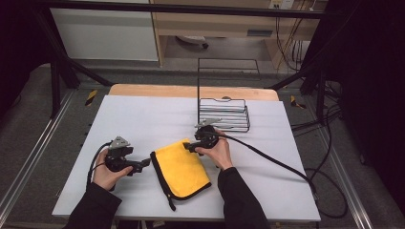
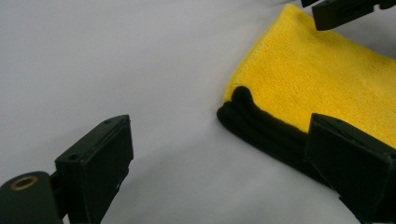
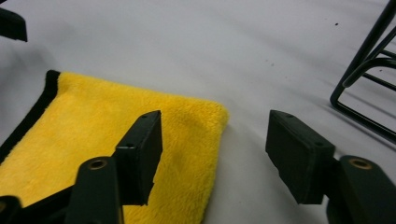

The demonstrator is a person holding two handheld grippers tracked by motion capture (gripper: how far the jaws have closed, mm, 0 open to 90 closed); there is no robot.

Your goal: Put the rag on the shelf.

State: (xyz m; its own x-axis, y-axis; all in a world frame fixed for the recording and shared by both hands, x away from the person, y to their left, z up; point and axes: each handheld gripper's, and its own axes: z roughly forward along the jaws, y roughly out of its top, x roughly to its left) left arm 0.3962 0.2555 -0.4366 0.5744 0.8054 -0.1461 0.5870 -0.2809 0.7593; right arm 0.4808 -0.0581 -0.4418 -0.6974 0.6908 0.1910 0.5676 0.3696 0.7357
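A folded yellow towel [image 1: 180, 168] with a black hem lies on the white table [image 1: 143, 114], near the front middle. My left gripper [image 1: 143, 164] is just left of the towel's left edge, open, with bare table between its jaws [image 2: 219, 135]; the towel's black-hemmed fold [image 2: 317, 84] lies in front of its right jaw. My right gripper [image 1: 188, 147] is at the towel's far corner, open. In the right gripper view [image 3: 215, 126] one jaw stands over the yellow cloth [image 3: 93, 107] and the other over the table, with the corner between them and the pads apart from it.
A black wire rack [image 1: 224, 114] stands at the back right of the table, just beyond my right hand, and its frame [image 3: 369, 79] rises to the right of the right gripper. A black cable [image 1: 277, 164] trails right across the table.
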